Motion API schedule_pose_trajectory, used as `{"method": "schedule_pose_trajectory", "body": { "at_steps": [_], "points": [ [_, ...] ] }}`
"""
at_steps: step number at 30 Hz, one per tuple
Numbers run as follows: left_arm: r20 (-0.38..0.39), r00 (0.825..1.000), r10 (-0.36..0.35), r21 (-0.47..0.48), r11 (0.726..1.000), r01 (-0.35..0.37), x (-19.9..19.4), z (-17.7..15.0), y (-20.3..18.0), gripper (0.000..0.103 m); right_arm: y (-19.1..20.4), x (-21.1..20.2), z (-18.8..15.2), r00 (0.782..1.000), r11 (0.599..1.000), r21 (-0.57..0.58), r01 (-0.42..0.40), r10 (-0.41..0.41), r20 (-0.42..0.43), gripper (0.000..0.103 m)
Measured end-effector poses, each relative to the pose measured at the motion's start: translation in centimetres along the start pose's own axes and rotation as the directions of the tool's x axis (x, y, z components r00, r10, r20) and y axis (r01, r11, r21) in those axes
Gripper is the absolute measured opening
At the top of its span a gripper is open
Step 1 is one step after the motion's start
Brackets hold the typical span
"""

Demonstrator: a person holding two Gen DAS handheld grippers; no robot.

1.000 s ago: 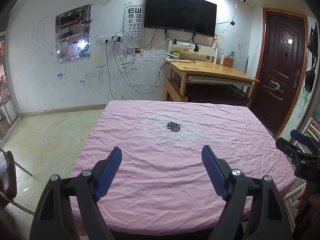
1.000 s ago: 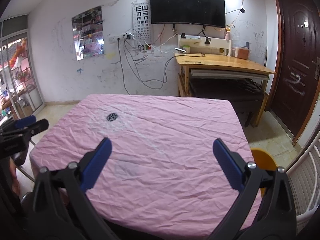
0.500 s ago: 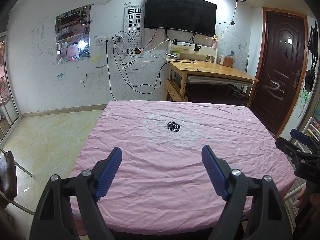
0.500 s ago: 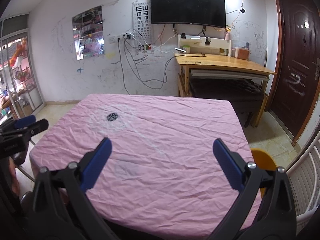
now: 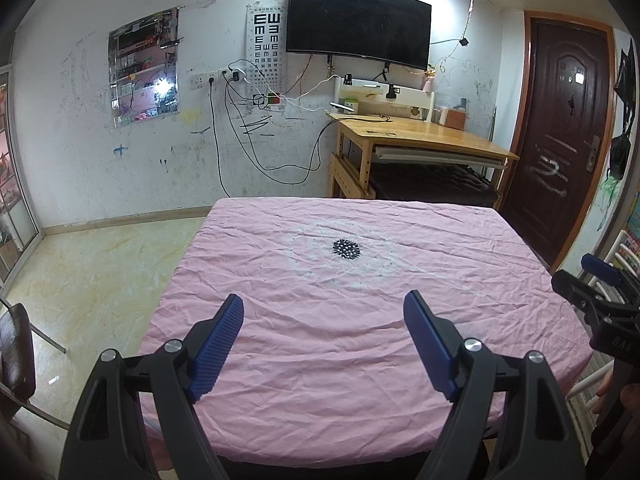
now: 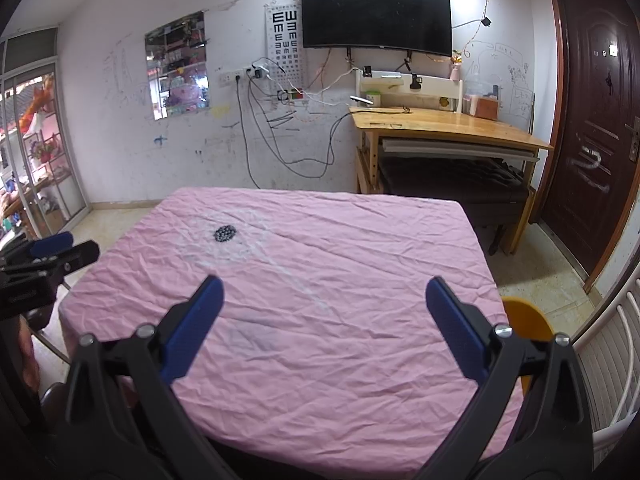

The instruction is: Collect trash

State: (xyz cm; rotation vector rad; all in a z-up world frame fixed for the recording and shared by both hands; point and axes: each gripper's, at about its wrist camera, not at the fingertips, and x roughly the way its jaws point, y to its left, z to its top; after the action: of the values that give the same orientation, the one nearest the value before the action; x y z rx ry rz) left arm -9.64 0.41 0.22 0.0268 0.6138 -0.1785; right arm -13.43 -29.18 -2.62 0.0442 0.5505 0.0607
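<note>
Left wrist view: the left gripper (image 5: 323,314) is hovering at the lower centre of the frame with its two blue-padded fingers (image 5: 218,344) spread wide and nothing between them, above the near edge of a table draped in a wrinkled pink cloth (image 5: 360,320). A small dark dotted mark (image 5: 346,249) is showing at the centre of the frame, on the cloth, inside a pale circular pattern; whether it is a loose object or a print on the fabric cannot be told. No other candidate for trash is distinguishable on the cloth. The right gripper (image 5: 592,276) is entering at the right edge of the frame, beside the table's right side. Right wrist view: the right gripper (image 6: 324,296) is occupying the lower centre of the frame, its fingers likewise standing far apart and holding nothing, over the same pink cloth (image 6: 320,320); the dark mark (image 6: 224,233) is lying toward the upper left of the cloth. The left gripper (image 6: 56,250) is appearing at the left edge. A yellow rounded object (image 6: 526,314) is peeking out past the table's right edge. In the upper part of both frames a black screen (image 5: 359,24), an eye chart (image 5: 265,50) and a wooden desk (image 5: 420,136) are standing against the back wall.
</note>
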Motion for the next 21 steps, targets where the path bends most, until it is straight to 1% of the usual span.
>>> {"method": "schedule_pose_trajectory", "body": {
  "at_steps": [3,4,5,12,15,18,21],
  "points": [
    [0.007,1.0,-0.004,0.028,1.0,0.004,-0.1,0.0,-0.4,0.078,-0.1,0.0,0.0,1.0,1.0,0.0,-0.001,0.001,-0.001,0.097],
    [0.004,1.0,-0.02,0.028,0.999,0.02,0.0,0.0,-0.5,0.078,0.0,0.0,0.0,1.0,1.0,-0.001,-0.001,0.001,-0.002,0.097],
    [-0.004,0.999,-0.044,0.022,0.999,0.045,0.1,0.1,-0.4,0.078,0.0,0.0,0.0,1.0,1.0,-0.002,0.0,0.0,-0.001,0.097],
    [0.0,0.998,-0.062,-0.024,0.998,0.062,0.5,0.4,0.5,0.078,0.1,0.0,0.0,1.0,1.0,-0.002,0.001,-0.001,-0.001,0.097],
    [0.0,0.996,-0.085,-0.04,0.996,0.085,0.8,0.5,0.7,0.078,0.1,0.0,0.0,1.0,1.0,-0.004,0.0,0.0,-0.002,0.097],
    [0.016,0.997,-0.07,-0.033,0.997,0.071,0.7,0.4,0.7,0.078,0.1,0.0,-0.1,1.0,1.0,-0.005,0.001,-0.001,-0.001,0.097],
    [0.03,0.999,-0.04,-0.01,0.999,0.04,0.7,0.4,0.4,0.078,0.0,0.0,-0.1,1.0,1.0,-0.003,0.0,0.0,-0.002,0.097]
  ]
}}
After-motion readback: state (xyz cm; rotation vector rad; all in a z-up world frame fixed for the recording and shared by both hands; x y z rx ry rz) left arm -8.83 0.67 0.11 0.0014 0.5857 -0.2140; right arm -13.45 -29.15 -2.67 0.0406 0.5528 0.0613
